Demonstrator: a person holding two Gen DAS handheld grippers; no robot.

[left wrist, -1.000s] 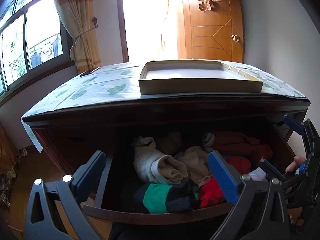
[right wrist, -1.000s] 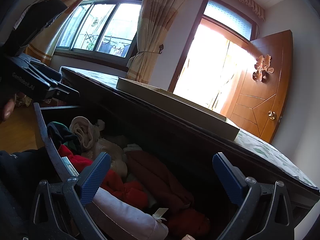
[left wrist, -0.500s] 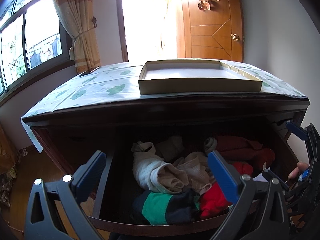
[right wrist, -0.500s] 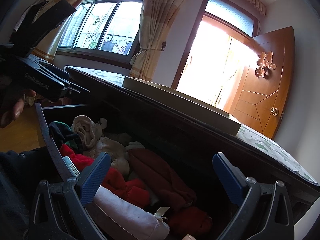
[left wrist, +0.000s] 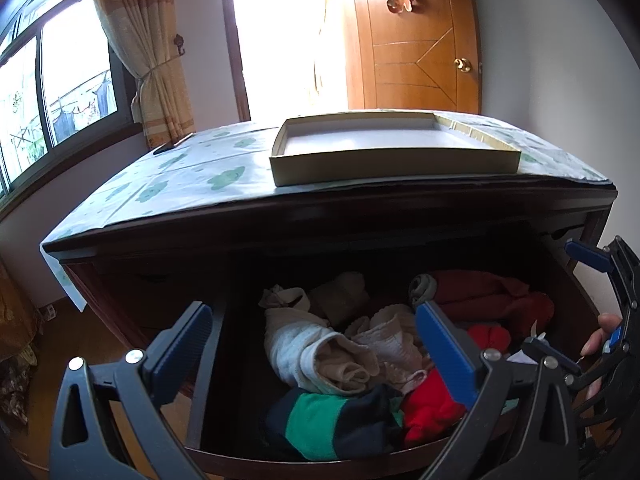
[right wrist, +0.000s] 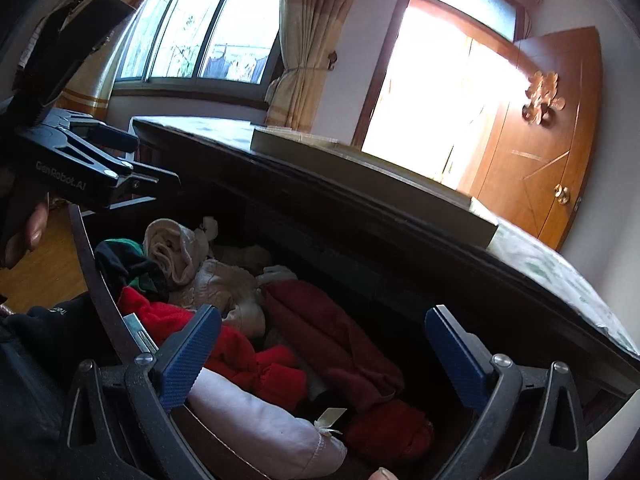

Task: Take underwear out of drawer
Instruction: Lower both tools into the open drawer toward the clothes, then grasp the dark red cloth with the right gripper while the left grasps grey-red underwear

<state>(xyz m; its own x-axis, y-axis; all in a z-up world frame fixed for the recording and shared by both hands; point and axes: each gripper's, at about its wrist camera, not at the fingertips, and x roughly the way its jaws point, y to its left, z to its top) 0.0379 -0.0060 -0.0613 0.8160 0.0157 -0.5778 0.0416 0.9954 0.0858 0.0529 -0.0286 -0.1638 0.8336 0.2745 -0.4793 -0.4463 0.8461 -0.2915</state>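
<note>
So the drawer (left wrist: 280, 454) has slid further out over the last second; more of the pile shows in the lower middle of the left wrist view than before, and the curved wooden front has dropped toward the bottom edge. I'd say the opening part is basically done and picking is next.

Both grippers are spread wide with nothing between the pads. The left gripper (left wrist: 320, 356) hangs over the front of the drawer; the right gripper (right wrist: 324, 354) sits over its right half, and it also shows at the right edge of the left view.

The underwear is all still inside the drawer. It's a soft jumble of rolled bundles: a white ribbed roll (left wrist: 298, 350) with a beige one tucked in it at centre, a cream knit piece (left wrist: 386, 340) beside it, a dark roll with a green band (left wrist: 320, 426) at the front, a bright red fuzzy one (left wrist: 428, 412) next to that, and dark red cloth (right wrist: 340, 336) toward the back. In the right view a pale pink padded roll (right wrist: 256, 432) with a small tag lies right under the fingers.

On top of the dark dresser there's a patterned cover and a shallow cardboard tray (left wrist: 394, 160).
</note>
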